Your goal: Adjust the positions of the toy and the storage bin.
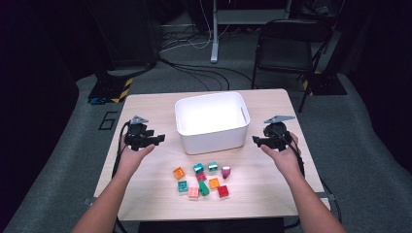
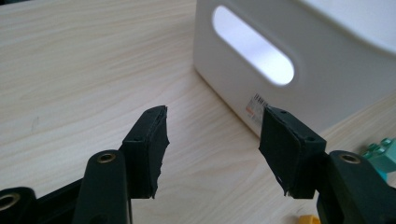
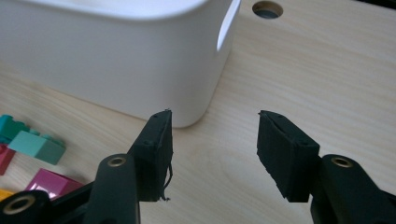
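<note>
White plastic bin [image 1: 212, 121] with cut-out handles sits mid-table on the pale wood-grain tabletop [image 1: 145, 109], and a loose cluster of small coloured toy bricks [image 1: 202, 180] lies just in front of it, on the person's side. None of the bricks look to be in the bin so far, so this reads as the very start of a sort-into-the-box job.

Left gripper [image 1: 154, 140] hovers to the left of the bin, right gripper [image 1: 257, 141] to the right, both well apart from the bricks. In the two gripper views the black jaws stand apart with nothing but bare table between them, so neither one is holding anything.

If I were doing the next bit: go for an outer brick first, like the orange one [image 1: 179, 172] for the left or the magenta one [image 1: 226, 172] for the right, since the middle ones sit touching each other. Come straight down, line the pads up across two flat sides, not the studs, and close gently so the neighbours don't get knocked.
</note>
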